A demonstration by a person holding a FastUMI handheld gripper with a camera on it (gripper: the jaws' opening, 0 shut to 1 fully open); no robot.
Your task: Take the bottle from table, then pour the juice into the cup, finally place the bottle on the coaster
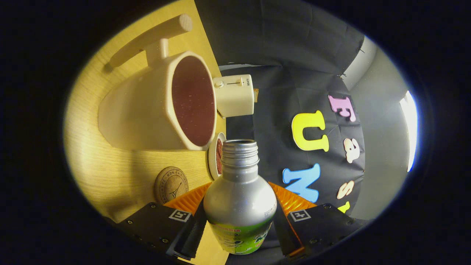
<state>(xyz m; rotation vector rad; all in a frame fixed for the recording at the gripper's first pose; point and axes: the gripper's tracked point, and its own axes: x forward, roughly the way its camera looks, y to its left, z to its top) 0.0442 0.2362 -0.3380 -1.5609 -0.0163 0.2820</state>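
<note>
While the gripper (239,221) clasps the bottle (239,198) between both fingers at bottom centre, its open neck tips toward the cup (158,103), upper left and already full. Lower left lies the coaster (171,185). Further tilting risks overflow onto the table (110,176).

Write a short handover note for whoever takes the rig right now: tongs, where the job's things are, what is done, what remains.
Tongs: shut on the bottle, both fingers pressing its sides.
Bottle: uncapped and tipped, so the view is rolled and the table looks tilted; its mouth is close to the cup's rim.
Cup: on the table beyond the fingers, dark juice inside.
Coaster: on the table beside the bottle, bare.
Done: bottle taken, juice in the cup.
Left: finish pouring, set the bottle on the coaster.
</note>
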